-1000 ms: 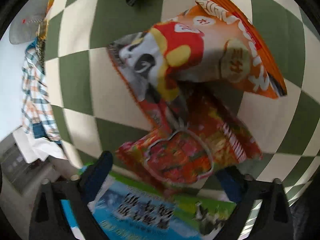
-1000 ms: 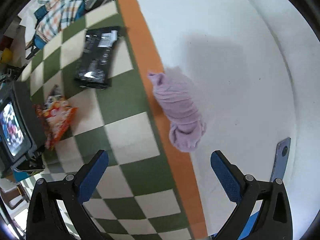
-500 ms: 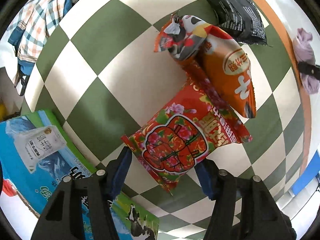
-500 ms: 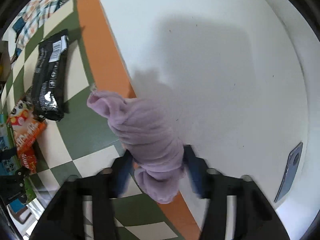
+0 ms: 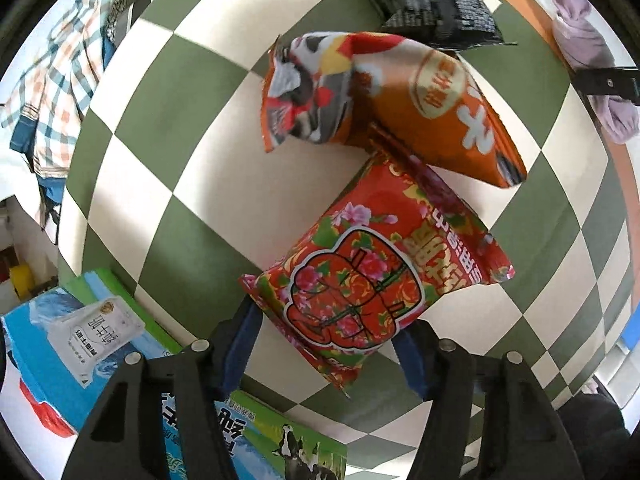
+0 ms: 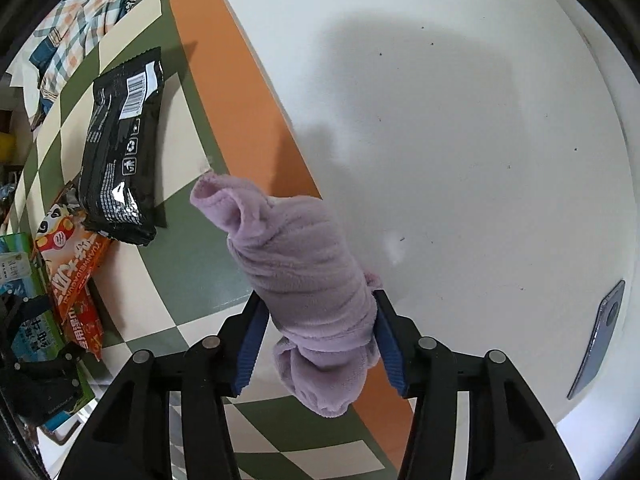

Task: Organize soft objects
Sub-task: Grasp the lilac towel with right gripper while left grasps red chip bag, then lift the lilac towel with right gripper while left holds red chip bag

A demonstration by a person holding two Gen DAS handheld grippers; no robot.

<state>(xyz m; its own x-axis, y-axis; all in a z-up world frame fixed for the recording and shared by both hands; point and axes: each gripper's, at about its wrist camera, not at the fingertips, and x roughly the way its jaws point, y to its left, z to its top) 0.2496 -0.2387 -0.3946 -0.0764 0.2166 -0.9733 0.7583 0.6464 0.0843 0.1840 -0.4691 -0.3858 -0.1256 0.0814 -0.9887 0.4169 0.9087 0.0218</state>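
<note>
Two hand-held grippers each hold something soft. In the left wrist view, the left hand-held gripper (image 5: 328, 344) is closed on the lower corner of a red flowered packet (image 5: 372, 276), with its blue pads pressing both sides of the packet. This packet sits in the lower centre of the frame, and its upper end lies under an orange panda snack bag (image 5: 400, 100). A black packet (image 5: 432, 4) is at the top of the frame, on the green and cream checkered cloth (image 5: 168, 152). In the right wrist view, the right hand-held gripper (image 6: 318, 340) is closed around a rolled purple towel (image 6: 300, 264) in the centre of the frame, above the orange border (image 6: 236, 76) of the cloth and beside the white bench (image 6: 460, 120).
</note>
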